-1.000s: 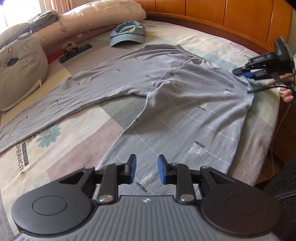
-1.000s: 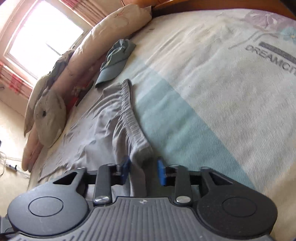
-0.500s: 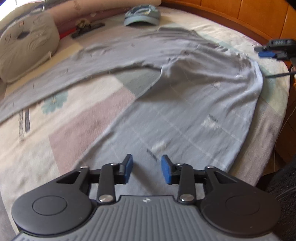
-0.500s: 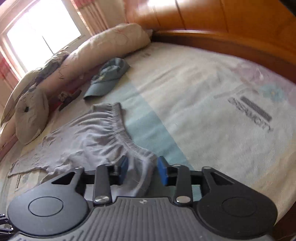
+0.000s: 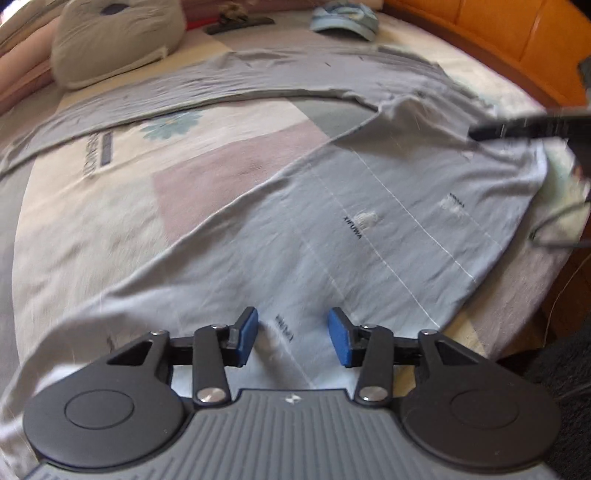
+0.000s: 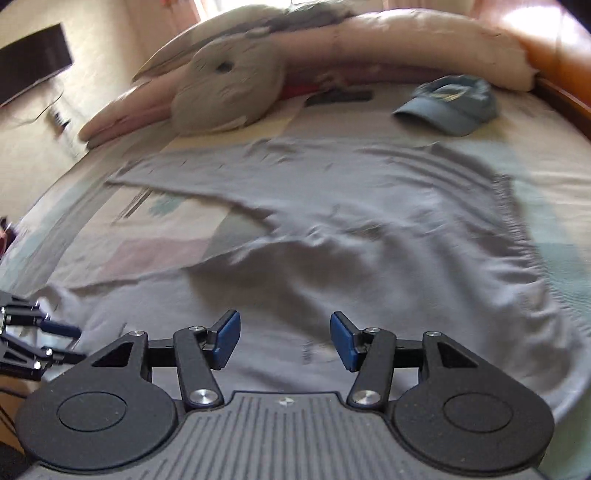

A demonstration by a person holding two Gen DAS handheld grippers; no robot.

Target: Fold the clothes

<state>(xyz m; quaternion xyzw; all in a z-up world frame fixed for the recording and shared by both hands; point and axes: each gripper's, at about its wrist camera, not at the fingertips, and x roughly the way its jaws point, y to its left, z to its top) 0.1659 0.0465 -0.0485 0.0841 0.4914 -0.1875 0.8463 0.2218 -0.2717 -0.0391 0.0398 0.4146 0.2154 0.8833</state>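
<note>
So our left gripper (image 5: 291, 338) is hanging over the near leg of the grey trousers (image 5: 369, 221), jaws parting, blue pads clear of the cloth and nothing pinched between them. Same deal with our right gripper (image 6: 284, 339): jaws widening, nothing caught in the gap, just trouser fabric lying flat below. Both released, basically

The trousers are spread out on the bed (image 5: 92, 206), legs splayed in a V. From the left wrist view one leg runs toward us under the gripper, with little printed logos and thin white lines on it, and the other stretches off to the left along the far side. The patchwork bedsheet with a flower print shows in the wedge between the legs. The right wrist view gets the gathered waistband (image 6: 517, 236) curving down the right side, a bit rumpled

Past the trousers, near the far edge of the bed, a blue cap (image 6: 450, 103) sits apart from the cloth, and a grey cushion (image 6: 229, 92) leans on a long pink bolster (image 6: 424, 40). Something dark and flat lies between cap and cushion; it's too blurred for us to say what. Wooden headboard (image 5: 498, 33) wraps round on the right. The right gripper pokes into the left view as a dark blur at the right edge
</note>
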